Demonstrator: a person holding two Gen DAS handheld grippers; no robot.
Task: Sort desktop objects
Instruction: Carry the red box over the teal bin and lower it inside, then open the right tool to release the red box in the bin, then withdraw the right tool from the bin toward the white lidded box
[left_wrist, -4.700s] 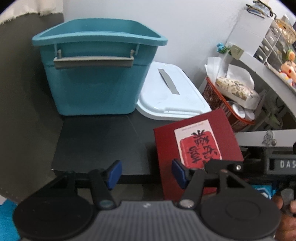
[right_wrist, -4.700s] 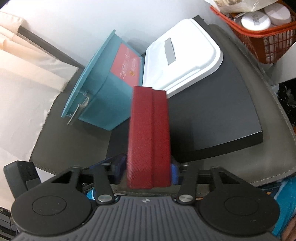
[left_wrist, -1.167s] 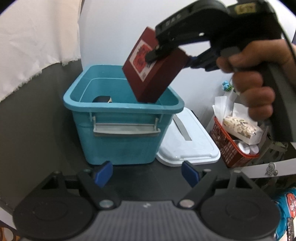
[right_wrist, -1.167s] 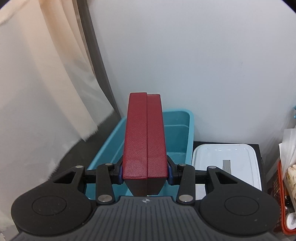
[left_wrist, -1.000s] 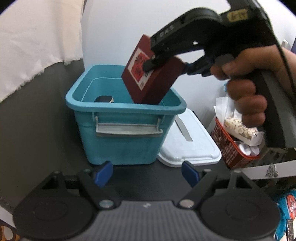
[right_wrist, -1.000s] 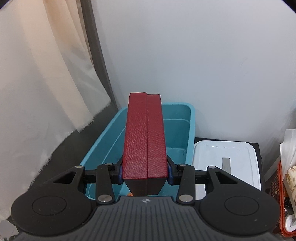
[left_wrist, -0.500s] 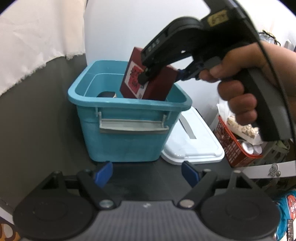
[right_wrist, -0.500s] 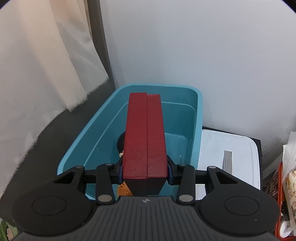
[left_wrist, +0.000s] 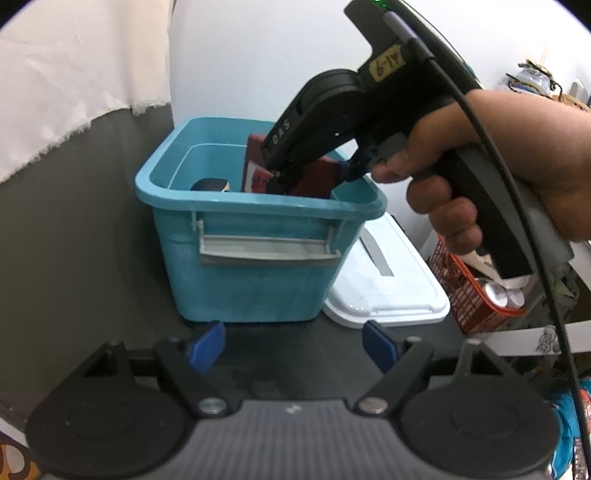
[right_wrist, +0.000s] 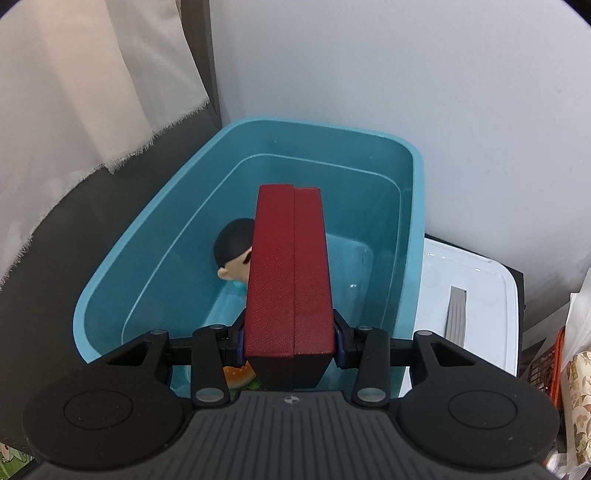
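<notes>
Lowered since a second ago: red box (right_wrist: 291, 273), clamped in my right gripper (right_wrist: 290, 341), now partly inside teal bin (left_wrist: 258, 280). Bin contents: dark-haired figurine head (right_wrist: 232, 251), burger-like toy (right_wrist: 238, 374). My left gripper (left_wrist: 293, 345): jaws spread wide, nothing between them, over black desk mat (left_wrist: 295, 354). White lid (left_wrist: 384, 291): flat on the mat, just beside the bin. Orange basket (left_wrist: 465, 295): at the right. Room: white wall (right_wrist: 406, 74), cream curtain (right_wrist: 74, 92).
</notes>
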